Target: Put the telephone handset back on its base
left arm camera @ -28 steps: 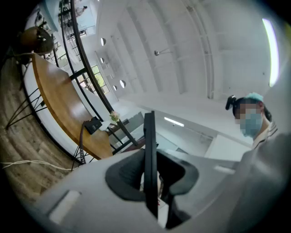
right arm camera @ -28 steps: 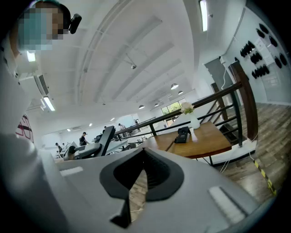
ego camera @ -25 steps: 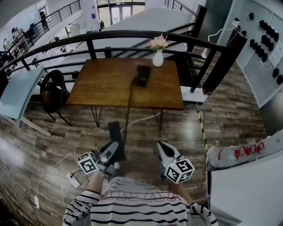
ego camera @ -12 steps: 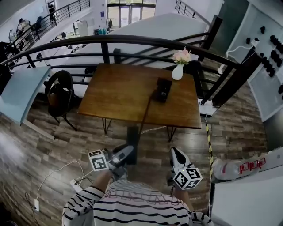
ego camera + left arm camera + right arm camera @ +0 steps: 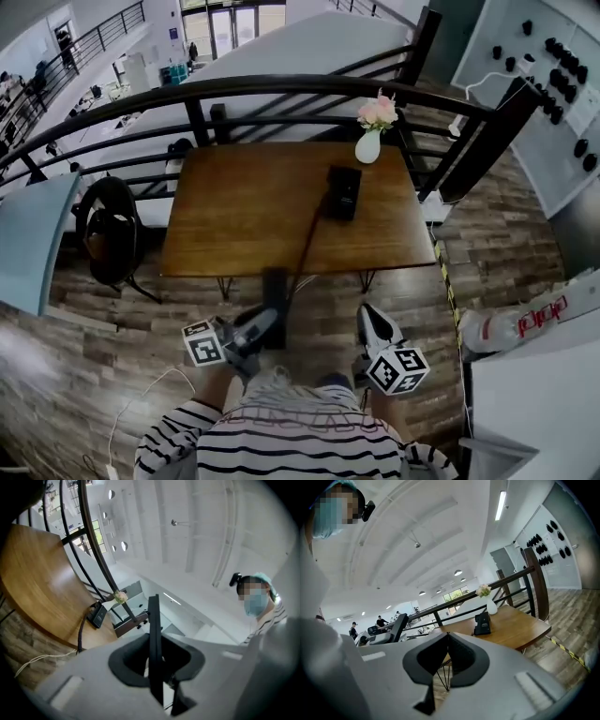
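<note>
Carry stage, I'd guess: left hand-held gripper (image 5: 257,328) clamping slim black telephone handset (image 5: 275,289); right hand-held gripper (image 5: 371,321) pinched together, empty. Black telephone base (image 5: 343,192) sitting well ahead, probably needing forward reach and lining up.

Black-and-white striped top (image 5: 300,442) with long sleeves (image 5: 169,442). Left tongs (image 5: 265,321) and right tongs (image 5: 368,314) have pale grey shells with black-lined mouths. Each bears a white cube of black square markers: left cube (image 5: 203,344), right cube (image 5: 397,368). Teal cap (image 5: 259,578).
</note>
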